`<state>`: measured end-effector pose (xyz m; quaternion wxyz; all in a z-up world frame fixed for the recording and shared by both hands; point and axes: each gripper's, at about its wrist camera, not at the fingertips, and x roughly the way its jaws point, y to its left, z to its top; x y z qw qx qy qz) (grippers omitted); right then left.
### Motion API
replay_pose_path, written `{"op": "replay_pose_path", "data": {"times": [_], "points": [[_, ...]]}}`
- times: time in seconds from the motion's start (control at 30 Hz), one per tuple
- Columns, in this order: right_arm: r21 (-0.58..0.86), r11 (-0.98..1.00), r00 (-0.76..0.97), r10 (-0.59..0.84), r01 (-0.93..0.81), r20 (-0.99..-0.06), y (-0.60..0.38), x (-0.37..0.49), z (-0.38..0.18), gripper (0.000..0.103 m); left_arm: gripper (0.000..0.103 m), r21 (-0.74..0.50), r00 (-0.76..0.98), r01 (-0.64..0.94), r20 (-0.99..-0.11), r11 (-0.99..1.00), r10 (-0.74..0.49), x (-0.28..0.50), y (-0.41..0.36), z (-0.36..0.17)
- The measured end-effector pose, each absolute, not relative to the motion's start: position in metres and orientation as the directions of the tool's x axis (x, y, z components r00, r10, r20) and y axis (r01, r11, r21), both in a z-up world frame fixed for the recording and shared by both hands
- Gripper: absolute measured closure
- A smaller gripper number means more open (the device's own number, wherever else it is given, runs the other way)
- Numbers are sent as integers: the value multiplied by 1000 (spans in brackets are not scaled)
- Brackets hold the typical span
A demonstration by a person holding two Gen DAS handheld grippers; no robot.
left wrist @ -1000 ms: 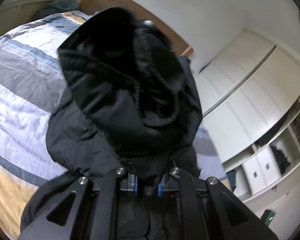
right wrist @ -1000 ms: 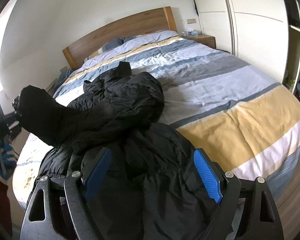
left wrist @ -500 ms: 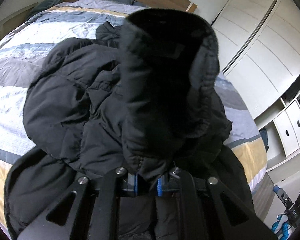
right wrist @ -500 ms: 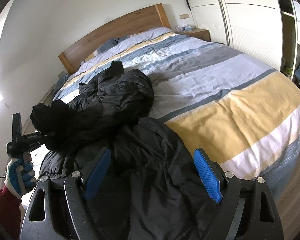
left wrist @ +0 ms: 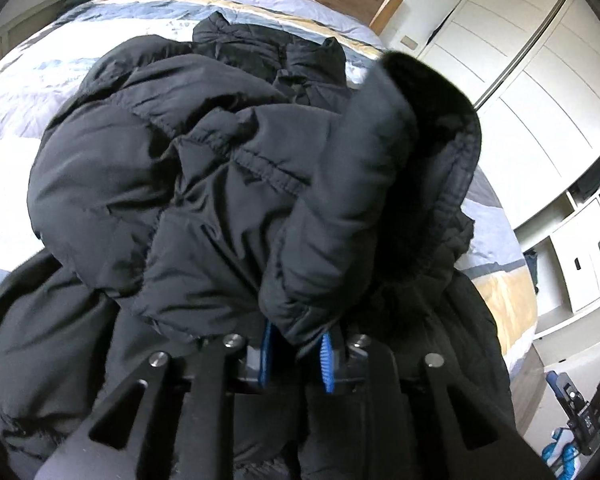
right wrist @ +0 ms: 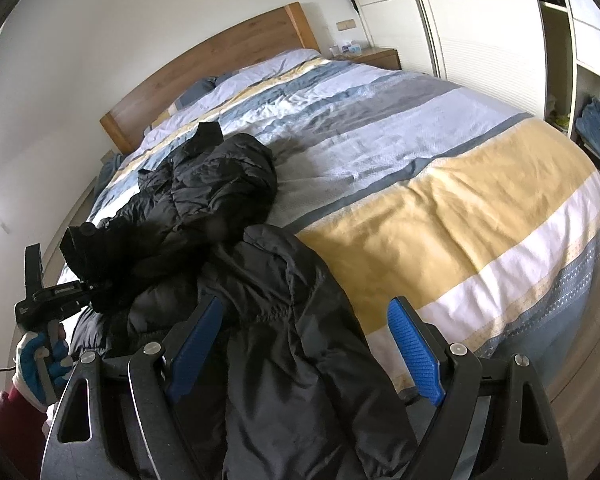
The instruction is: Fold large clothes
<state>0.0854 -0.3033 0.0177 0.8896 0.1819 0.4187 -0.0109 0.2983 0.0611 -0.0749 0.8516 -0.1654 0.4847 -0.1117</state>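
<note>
A big black puffy coat lies on the bed, on the side away from the white wardrobe. The coat is bunched up in a heap. Its top part is folded over and points toward the wooden headboard, and its bottom part hangs down over the foot end of the bed. One sleeve of the coat is lifted up off the heap, and its dark open cuff faces the wardrobe side. The left gripper has the end of this sleeve between its two blue pads. Its jaws have just been opening a little, and there is a small gap next to each pad, so the sleeve now sits loosely between them and is not squeezed. In the right wrist view the left gripper is out past the edge of the bed farthest from the wardrobe, held by a hand in a blue and white glove with a red sleeve below it. The right gripper is wide open and holds nothing. It hangs over the bottom part of the coat at the foot of the bed, and the black cloth shows between its blue pads. The bed cover has blue, grey, white and yellow stripes. A small wooden nightstand stands beside the headboard, close to the wardrobe.
</note>
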Motion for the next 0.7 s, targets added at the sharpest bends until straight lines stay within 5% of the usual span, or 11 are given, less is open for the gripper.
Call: {"op": "replay_pose_path", "data": {"times": [0.23, 0.7], "points": [[307, 941, 634, 151, 143, -758, -290, 95, 13, 19, 68, -429, 477, 90, -774, 899, -417, 284, 56, -72], [241, 964, 598, 259, -111, -759, -185, 148, 37, 19, 68, -508, 464, 197, -705, 838, -536, 256, 108, -35]]}}
